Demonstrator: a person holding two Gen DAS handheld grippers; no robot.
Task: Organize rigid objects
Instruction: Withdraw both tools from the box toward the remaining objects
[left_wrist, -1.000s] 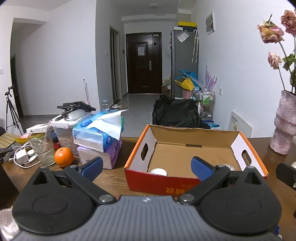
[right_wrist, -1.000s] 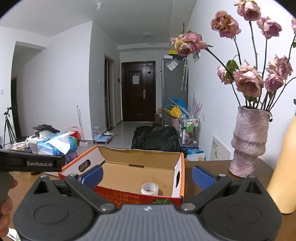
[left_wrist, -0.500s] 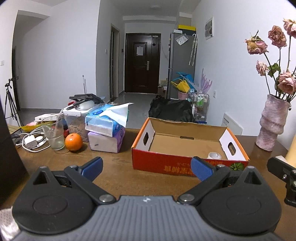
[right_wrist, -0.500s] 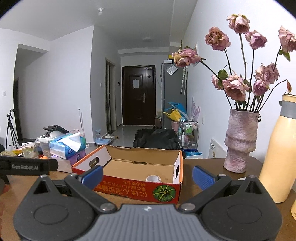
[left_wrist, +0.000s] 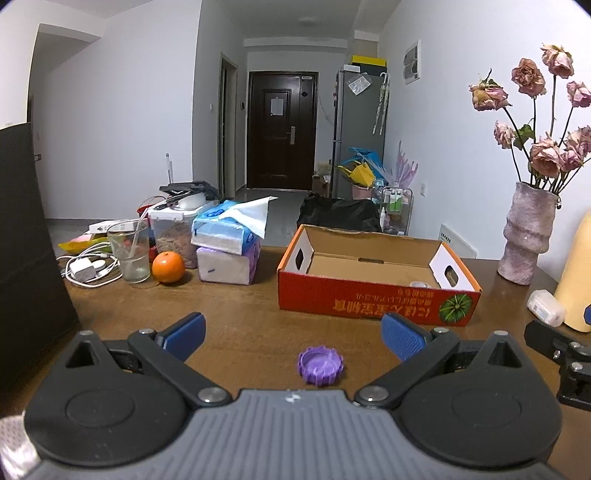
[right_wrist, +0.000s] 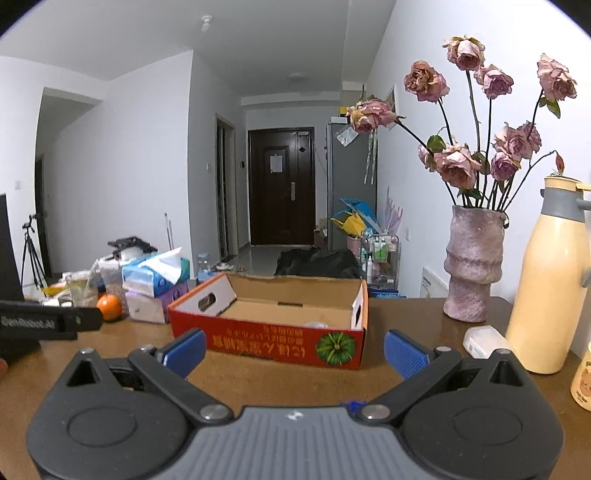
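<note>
Left gripper (left_wrist: 291, 334): jaws spread wide, blue pads apart, nothing between them; held low over the wooden table (left_wrist: 229, 314).
Right gripper (right_wrist: 293, 350): jaws likewise spread wide, empty; held above the table, facing the box.
Purple cap (left_wrist: 320, 365): ridged, round, open side up; flat on the table between the left gripper's pads but touching neither, nearer than the box.
Cardboard box (left_wrist: 373, 291): orange-red outside with pumpkin print, open top, mid-table; small white roll (left_wrist: 419, 284) inside at the right end, mostly hidden by the front wall.
White packet (right_wrist: 485, 341): on the table right of the box, just beside the cream flask (right_wrist: 550, 280).
Vase (right_wrist: 472, 266): rough pink, upright, holding dried roses; behind the packet, right of the box.
Tissue packs (left_wrist: 227, 245): two stacked, left of the box.
Orange (left_wrist: 168, 266): just left of the tissue packs, beside a drinking glass (left_wrist: 130, 251).
White charger and cables (left_wrist: 86, 267): far left.
</note>
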